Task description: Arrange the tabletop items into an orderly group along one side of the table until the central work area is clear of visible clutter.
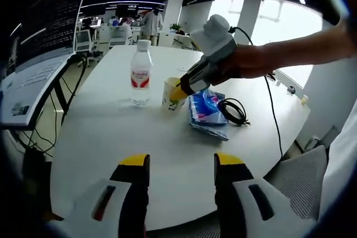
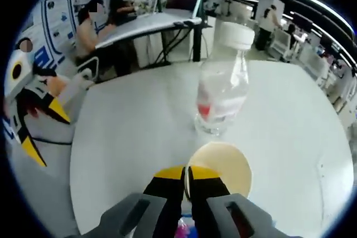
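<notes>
Left gripper view, left to right on the white table point(image 1: 111, 137): 1 water bottle point(image 1: 141, 72) upright, 1 paper cup point(image 1: 173, 94) just beside it, 1 blue packet point(image 1: 207, 110), 1 coiled black cable point(image 1: 233, 110). Left gripper point(image 1: 182, 163): jaws wide apart, holding nothing. Right gripper point(image 2: 186, 174): jaws pinched onto the cup's near rim, bottle directly behind.
</notes>
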Demonstrator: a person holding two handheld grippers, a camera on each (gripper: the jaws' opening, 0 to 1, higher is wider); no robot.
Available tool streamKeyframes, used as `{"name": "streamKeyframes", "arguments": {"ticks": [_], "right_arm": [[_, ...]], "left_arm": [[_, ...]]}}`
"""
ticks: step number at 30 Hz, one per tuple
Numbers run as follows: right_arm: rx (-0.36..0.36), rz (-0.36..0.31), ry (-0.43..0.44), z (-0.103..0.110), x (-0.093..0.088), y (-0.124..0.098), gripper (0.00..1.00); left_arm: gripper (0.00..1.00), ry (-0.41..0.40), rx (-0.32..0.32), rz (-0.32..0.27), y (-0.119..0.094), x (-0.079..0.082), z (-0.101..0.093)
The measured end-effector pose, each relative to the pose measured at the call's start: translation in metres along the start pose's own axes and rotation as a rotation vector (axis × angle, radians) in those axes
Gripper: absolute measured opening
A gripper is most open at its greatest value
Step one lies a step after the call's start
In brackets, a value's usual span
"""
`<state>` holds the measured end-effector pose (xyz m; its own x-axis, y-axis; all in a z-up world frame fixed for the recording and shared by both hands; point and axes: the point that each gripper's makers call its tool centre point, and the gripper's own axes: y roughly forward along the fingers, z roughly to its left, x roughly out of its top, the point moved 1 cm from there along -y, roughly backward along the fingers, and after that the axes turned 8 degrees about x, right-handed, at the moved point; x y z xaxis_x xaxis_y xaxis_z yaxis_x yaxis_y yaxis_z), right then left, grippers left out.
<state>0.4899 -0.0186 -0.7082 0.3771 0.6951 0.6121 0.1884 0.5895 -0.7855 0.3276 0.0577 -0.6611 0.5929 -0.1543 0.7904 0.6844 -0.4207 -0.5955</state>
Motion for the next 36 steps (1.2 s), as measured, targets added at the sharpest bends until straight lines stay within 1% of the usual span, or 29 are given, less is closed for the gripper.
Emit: {"name": "streamKeyframes", "arguments": {"ticks": [3, 7, 12, 17, 25, 29, 33, 36], "right_arm": [[-0.021, 0.003, -0.011, -0.005, 0.005, 0.003, 0.0], [-0.024, 0.006, -0.011, -0.011, 0.008, 0.01, 0.0], [-0.038, 0.016, -0.041, -0.017, 0.013, 0.015, 0.0], [-0.043, 0.015, -0.055, -0.023, 0.017, 0.018, 0.0], [-0.06, 0.03, -0.062, -0.031, 0.018, 0.018, 0.01], [-0.069, 0.035, -0.068, -0.033, 0.018, 0.015, 0.1], [-0.071, 0.016, -0.056, -0.034, 0.02, 0.009, 0.11], [-0.072, 0.011, -0.058, -0.035, 0.02, 0.005, 0.15]], "left_arm": [[0.45, 0.004, -0.003, -0.003, 0.0, 0.002, 0.0], [0.46, 0.003, -0.006, -0.009, 0.002, 0.005, -0.001], [0.46, -0.001, -0.011, -0.016, 0.005, 0.01, 0.001], [0.45, -0.006, -0.01, -0.017, 0.006, 0.011, 0.005], [0.45, -0.011, -0.007, -0.014, 0.005, 0.009, 0.007], [0.45, -0.011, -0.007, -0.015, 0.005, 0.009, 0.007], [0.46, -0.001, -0.014, -0.011, 0.006, 0.01, 0.004], [0.46, 0.003, -0.016, -0.011, 0.006, 0.012, 0.002]]}}
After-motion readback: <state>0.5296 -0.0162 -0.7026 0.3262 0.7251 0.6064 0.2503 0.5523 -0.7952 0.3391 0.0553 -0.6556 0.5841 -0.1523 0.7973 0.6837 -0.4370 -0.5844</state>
